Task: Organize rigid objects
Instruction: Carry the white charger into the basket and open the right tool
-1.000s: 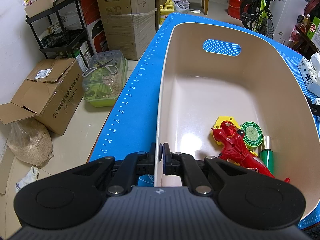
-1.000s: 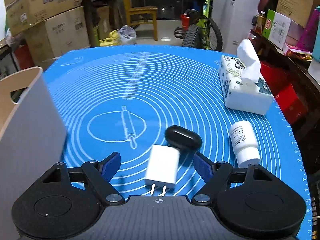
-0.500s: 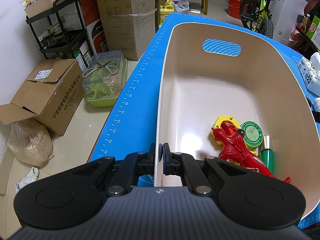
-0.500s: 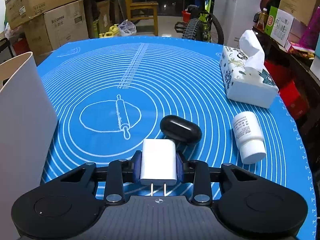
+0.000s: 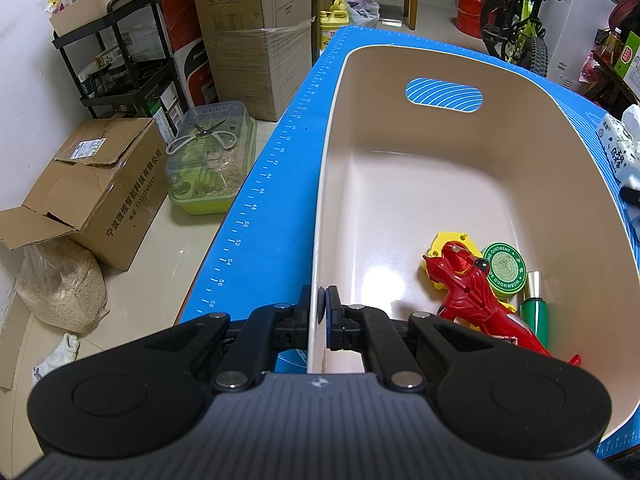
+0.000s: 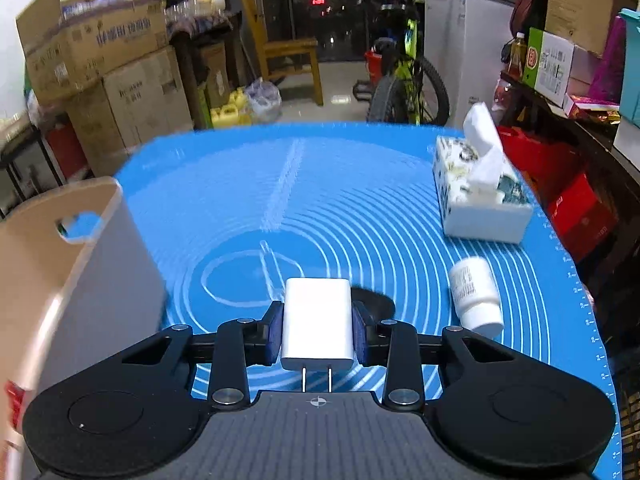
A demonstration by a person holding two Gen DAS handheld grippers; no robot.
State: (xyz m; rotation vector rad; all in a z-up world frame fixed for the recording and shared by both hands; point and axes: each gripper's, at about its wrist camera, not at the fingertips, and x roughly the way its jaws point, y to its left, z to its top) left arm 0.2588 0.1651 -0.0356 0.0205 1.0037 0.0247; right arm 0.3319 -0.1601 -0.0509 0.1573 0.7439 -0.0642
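Right now the right gripper (image 6: 318,332) is holding the white charger (image 6: 318,322) between its blue pads; the jaws have just been closing and are now pressing on the charger's two flat sides, with its long axis running along the fingers and its prongs pointing back toward the camera. Just beyond it, partly hidden, a black case (image 6: 374,302) is lying on the blue mat (image 6: 340,184), and a white pill bottle (image 6: 476,296) is lying on its side off to the right, with a tissue box (image 6: 480,196) farther back. Judging by the task, the charger is going into the beige bin (image 5: 440,184), which is sitting to the left of the right gripper, so the carry turns leftward and over the bin's near wall. Meanwhile the left gripper (image 5: 323,312) is pinching that bin's rim with its jaws almost fully closed, steadying it; a red toy (image 5: 476,300), a green tin (image 5: 504,270) and a green tube (image 5: 536,314) are already lying inside.
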